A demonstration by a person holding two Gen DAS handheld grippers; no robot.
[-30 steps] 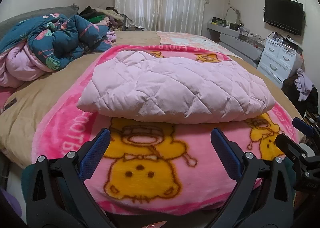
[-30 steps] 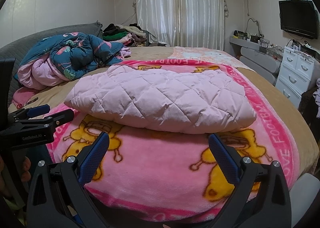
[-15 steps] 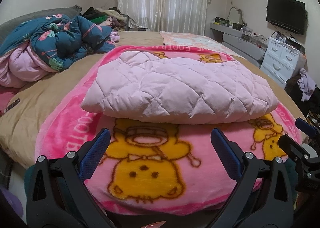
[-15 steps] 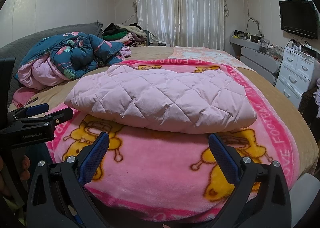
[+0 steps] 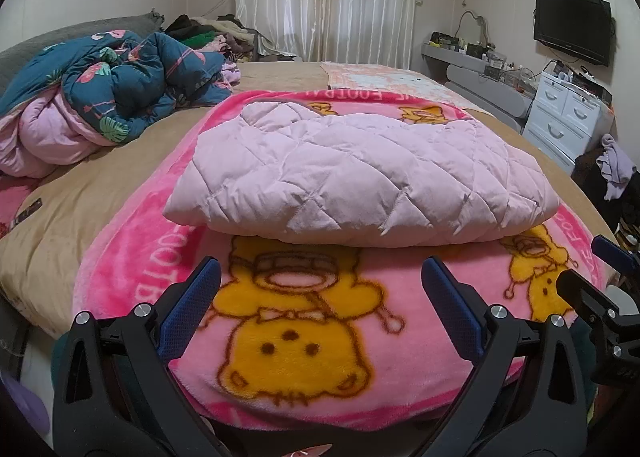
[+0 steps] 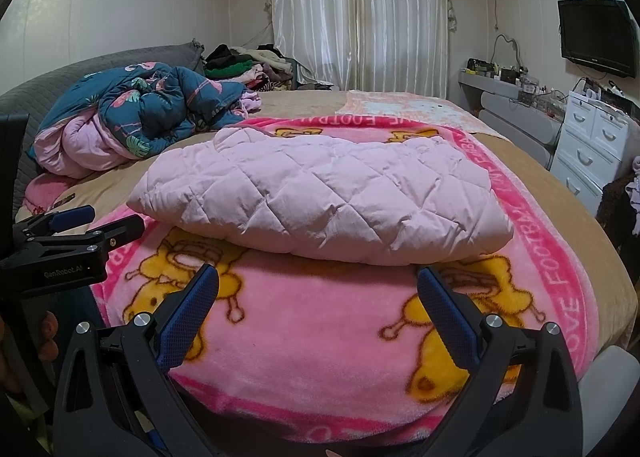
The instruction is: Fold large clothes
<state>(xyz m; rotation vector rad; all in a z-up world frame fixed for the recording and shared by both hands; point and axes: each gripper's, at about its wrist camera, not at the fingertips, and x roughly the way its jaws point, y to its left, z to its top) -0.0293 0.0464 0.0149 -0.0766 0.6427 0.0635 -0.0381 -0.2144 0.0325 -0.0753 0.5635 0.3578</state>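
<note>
Both grippers hang at the foot of the bed with their jaws spread wide and nothing between them: the left gripper (image 5: 320,289) and the right gripper (image 6: 318,289) sit side by side, well short of the cloth. Straight ahead of them lies the pink quilted jacket (image 5: 356,177), already doubled into a thick pad on the pink cartoon blanket (image 5: 304,341) that covers the bed (image 5: 100,193). Its rounded folded edge faces the grippers; the far edge looks looser and a bit uneven.

To my eye the fold is close to done, so the next thing is either one more fold or a tidy-up. For another fold I would take the two corners nearest the grippers, each gripper on its own side, biting through every layer so none slides out, then carry them forward together and level. Puffy padding springs back, so press the crease down afterwards. Off to the left, the crumpled blue flamingo quilt (image 6: 160,109) sits clear of the work.
</note>
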